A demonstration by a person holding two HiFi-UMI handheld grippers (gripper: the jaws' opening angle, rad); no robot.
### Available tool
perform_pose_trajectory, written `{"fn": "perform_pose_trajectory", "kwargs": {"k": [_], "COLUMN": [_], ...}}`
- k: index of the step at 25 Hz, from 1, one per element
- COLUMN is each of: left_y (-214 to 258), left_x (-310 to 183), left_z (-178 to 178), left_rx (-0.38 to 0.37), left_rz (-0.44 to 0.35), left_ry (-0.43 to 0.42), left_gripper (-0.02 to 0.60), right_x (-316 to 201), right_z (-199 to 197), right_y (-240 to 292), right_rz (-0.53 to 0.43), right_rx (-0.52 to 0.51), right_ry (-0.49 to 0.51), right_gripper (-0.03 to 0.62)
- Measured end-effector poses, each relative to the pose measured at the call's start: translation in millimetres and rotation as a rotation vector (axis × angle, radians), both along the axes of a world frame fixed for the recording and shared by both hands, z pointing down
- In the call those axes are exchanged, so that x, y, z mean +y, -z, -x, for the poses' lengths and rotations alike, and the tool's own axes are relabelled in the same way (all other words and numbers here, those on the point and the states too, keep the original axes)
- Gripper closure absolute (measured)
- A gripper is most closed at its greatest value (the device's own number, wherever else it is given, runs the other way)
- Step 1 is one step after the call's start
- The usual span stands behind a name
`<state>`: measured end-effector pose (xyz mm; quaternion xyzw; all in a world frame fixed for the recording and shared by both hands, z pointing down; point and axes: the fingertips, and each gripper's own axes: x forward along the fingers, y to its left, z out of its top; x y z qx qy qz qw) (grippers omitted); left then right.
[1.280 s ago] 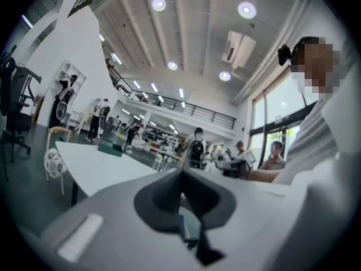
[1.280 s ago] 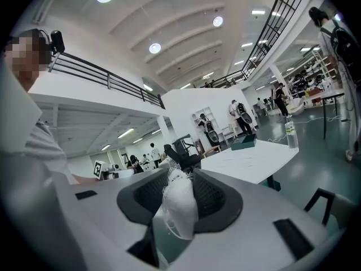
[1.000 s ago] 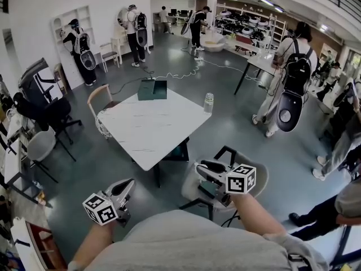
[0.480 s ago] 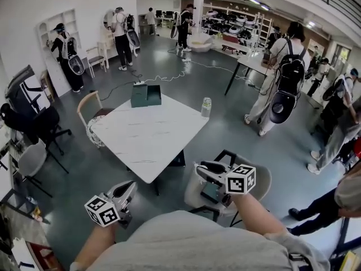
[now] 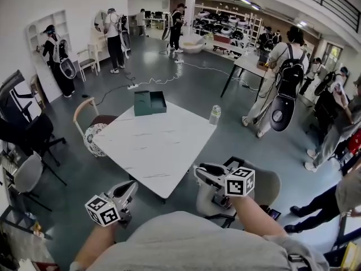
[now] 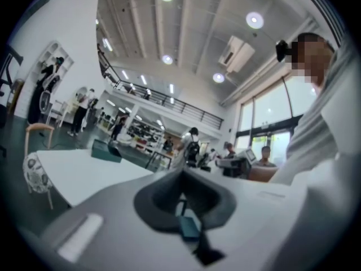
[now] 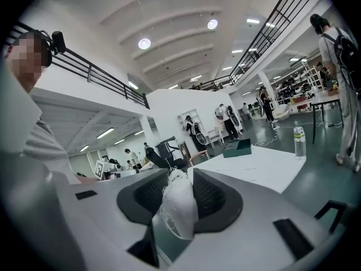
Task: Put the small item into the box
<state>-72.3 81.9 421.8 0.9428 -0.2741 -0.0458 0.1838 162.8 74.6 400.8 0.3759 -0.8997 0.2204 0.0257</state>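
1. Showing a wooden chair [image 5: 84, 109] at the left edge of the white table [image 5: 152, 151], its seat partly hidden under the top.
2. Holding the left gripper [image 5: 130, 186] low, short of the table's near corner. Jaws drawn narrow and seemingly together, with nothing between them. Blurring heavily in its own view.
3. Showing the green box [image 5: 150, 103] on the table's far corner, well apart from both grippers, its inside too small to make out.
4. Pinching the small item [image 7: 177, 205], a white netted bundle, between the jaws of the right gripper [image 5: 200, 173]. Hiding that bundle from the head view behind the gripper's body.
5. Standing a clear bottle [image 5: 214, 115] at the table's right edge, apart from the box.
6. Covering part of a grey chair [image 5: 268, 185] below the right gripper.
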Motion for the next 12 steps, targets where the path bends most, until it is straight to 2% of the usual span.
{"fn": "perform_pose_trajectory", "kwargs": {"k": [12], "left_y": [-19], "left_x": [-65], "left_z": [74], "left_rx": [0.023], "left_rz": [0.017], "left_ry": [-0.03], "left_gripper": [0.577], "right_x": [-64], "right_z": [74], "right_y": [-3], "right_rz": [0.002], "right_rx": [0.032], "right_ry": [-0.035], "right_gripper": [0.462]}}
